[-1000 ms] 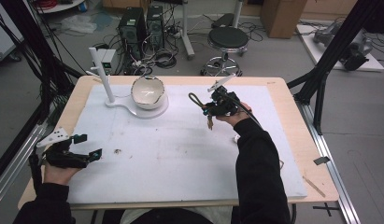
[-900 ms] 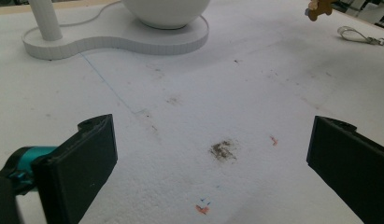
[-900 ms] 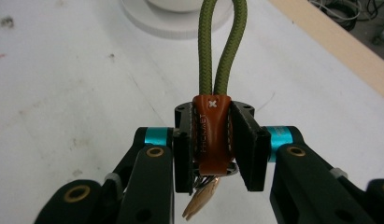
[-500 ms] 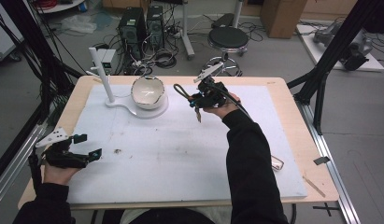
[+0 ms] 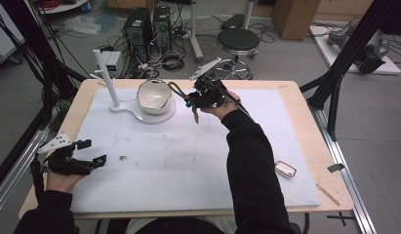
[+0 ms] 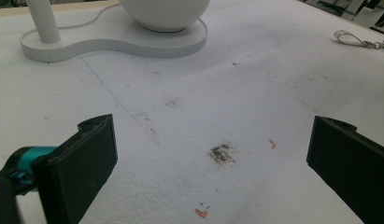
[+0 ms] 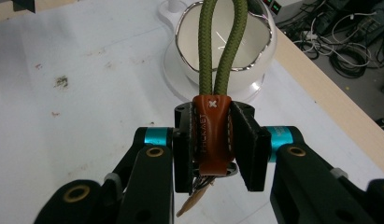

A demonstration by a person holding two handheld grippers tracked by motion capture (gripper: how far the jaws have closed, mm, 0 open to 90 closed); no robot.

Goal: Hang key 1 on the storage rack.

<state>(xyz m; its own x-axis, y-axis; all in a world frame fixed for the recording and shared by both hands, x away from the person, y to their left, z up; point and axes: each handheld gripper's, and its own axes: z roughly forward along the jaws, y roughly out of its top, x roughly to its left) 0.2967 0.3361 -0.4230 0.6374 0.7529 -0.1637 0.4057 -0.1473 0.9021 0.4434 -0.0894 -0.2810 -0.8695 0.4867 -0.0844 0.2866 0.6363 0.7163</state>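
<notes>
In the right gripper view the olive cord loop [image 7: 216, 46] runs off the top edge, so its far end cannot be seen. The brown leather tab [image 7: 211, 135] carries stamped lettering too faint to read, and the keys [image 7: 195, 198] hanging beneath it are mostly hidden behind the tab and the jaws. The white bowl [image 7: 255, 56] is partly covered by the cord, and its stand [image 7: 180, 70] is hidden behind it. In the left gripper view the bowl [image 6: 164, 14] and the white post [image 6: 42, 21] are cut off at the top, and the metal clip [image 6: 362, 39] runs off the right edge. In the high view the keyring is too small to make out.
</notes>
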